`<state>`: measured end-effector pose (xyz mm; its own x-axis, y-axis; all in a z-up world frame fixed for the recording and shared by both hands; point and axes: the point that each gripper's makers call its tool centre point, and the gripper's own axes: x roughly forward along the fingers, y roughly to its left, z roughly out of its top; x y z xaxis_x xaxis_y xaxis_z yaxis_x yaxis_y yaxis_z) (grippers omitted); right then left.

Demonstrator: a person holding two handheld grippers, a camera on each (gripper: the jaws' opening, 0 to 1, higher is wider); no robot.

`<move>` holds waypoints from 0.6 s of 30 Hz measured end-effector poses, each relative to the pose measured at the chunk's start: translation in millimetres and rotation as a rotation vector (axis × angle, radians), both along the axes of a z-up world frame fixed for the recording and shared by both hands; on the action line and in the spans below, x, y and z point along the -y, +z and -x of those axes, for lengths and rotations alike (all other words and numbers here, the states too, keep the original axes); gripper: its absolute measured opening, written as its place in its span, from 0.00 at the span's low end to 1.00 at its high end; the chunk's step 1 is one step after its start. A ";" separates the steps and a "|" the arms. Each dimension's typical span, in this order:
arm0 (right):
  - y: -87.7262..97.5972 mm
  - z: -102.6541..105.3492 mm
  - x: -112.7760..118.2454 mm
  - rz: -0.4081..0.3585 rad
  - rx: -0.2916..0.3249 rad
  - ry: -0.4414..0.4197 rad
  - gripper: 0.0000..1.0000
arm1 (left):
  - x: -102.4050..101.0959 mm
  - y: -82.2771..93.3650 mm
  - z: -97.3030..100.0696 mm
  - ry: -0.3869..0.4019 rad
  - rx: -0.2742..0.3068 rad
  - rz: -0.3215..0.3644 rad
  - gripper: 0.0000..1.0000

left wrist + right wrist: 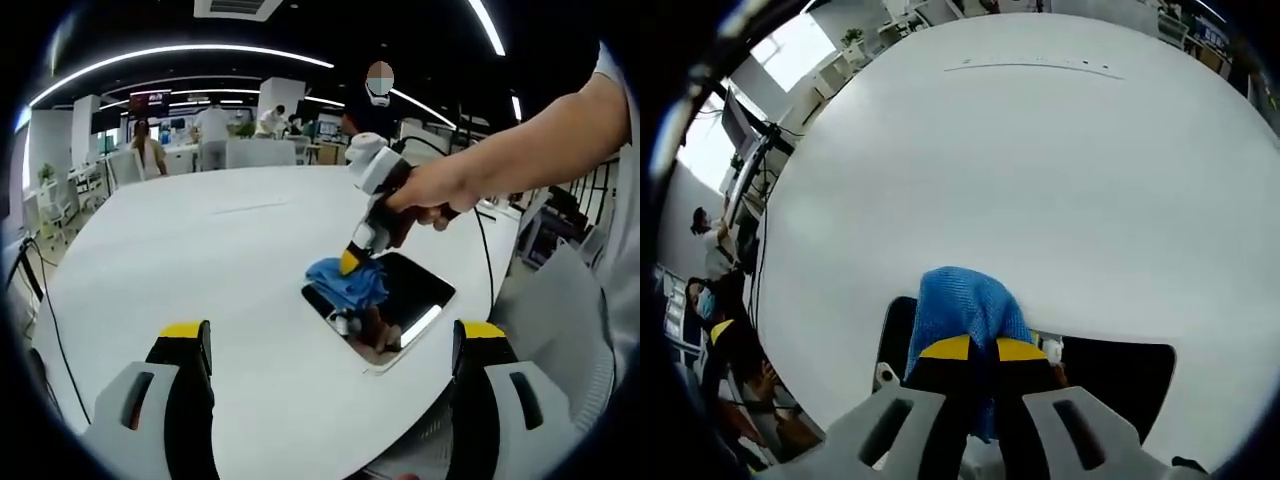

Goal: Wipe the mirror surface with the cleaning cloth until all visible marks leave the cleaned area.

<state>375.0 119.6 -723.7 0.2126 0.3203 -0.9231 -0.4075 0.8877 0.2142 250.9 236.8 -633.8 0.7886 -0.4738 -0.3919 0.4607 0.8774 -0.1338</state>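
A dark rectangular mirror [415, 292] lies flat near the right edge of the white round table [200, 260]. A blue cleaning cloth [348, 281] rests bunched on the mirror's left part. The right gripper [352, 262], held by a person's hand [440, 192], is shut on the cloth and presses it down onto the glass. In the right gripper view the cloth [965, 305] bulges above the shut yellow-tipped gripper [982, 350], with the mirror [1120, 375] dark behind. My left gripper [330, 335] hovers open in front of the mirror, holding nothing.
The table [1040, 180] stretches wide and bare beyond the mirror. A black cable [40, 310] trails off the table's left side. Several people [210, 135] stand at desks in the far office. A chair back [560, 320] sits off the table's right edge.
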 end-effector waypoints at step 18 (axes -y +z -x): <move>3.3 26.4 6.6 -0.011 0.003 -0.045 0.01 | 6.1 2.7 -2.2 -0.022 0.001 -0.022 0.99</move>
<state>348.6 112.9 -720.3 0.2301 0.3202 -0.9190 -0.3683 0.9027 0.2223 253.2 230.7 -631.1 0.7783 -0.4822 -0.4021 0.4800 0.8698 -0.1140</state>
